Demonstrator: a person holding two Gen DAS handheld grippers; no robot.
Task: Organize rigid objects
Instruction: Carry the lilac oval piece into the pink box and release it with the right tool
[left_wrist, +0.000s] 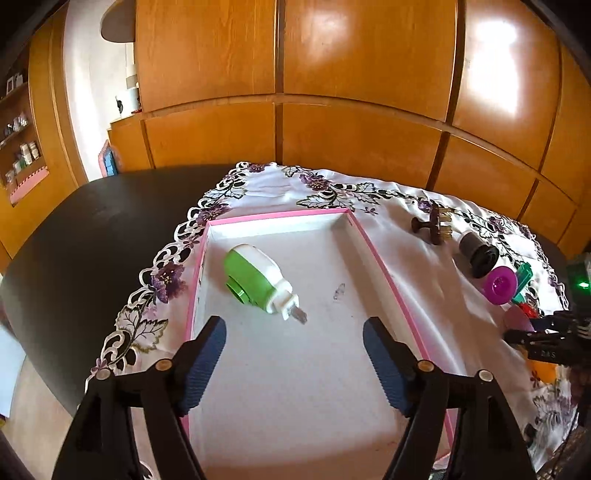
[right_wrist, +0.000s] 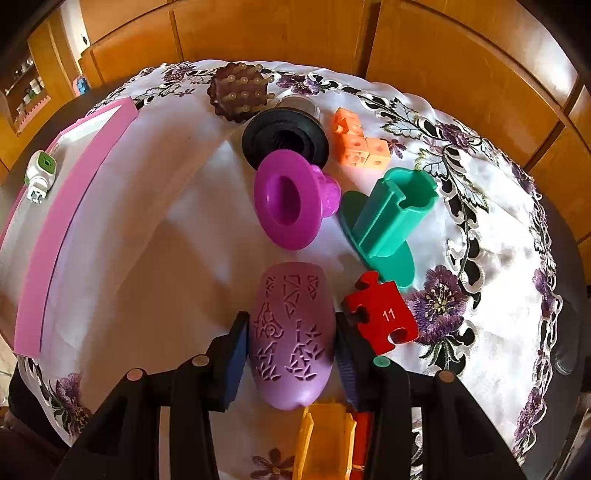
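Observation:
A pink-rimmed white tray (left_wrist: 373, 243) lies on the embroidered cloth and holds a green-and-white plug-in device (left_wrist: 255, 282). My left gripper (left_wrist: 294, 334) is open and empty, hovering over the tray's near half. My right gripper (right_wrist: 291, 341) is shut on a lilac oval object with cut-out patterns (right_wrist: 291, 332), right of the tray (right_wrist: 74, 192). The device also shows in the right wrist view (right_wrist: 40, 173). Ahead lie a magenta flanged piece (right_wrist: 288, 201), a teal stand (right_wrist: 388, 218), a red puzzle piece marked 11 (right_wrist: 384, 314), orange cubes (right_wrist: 360, 142), a black ring part (right_wrist: 286, 142) and a brown studded disc (right_wrist: 240, 92).
A yellow-orange plastic piece (right_wrist: 327, 439) lies under my right gripper. The cloth covers part of a dark round table (left_wrist: 92, 236). Wooden cabinet doors (left_wrist: 332, 92) stand right behind the table. Shelves (left_wrist: 22, 147) are at the far left.

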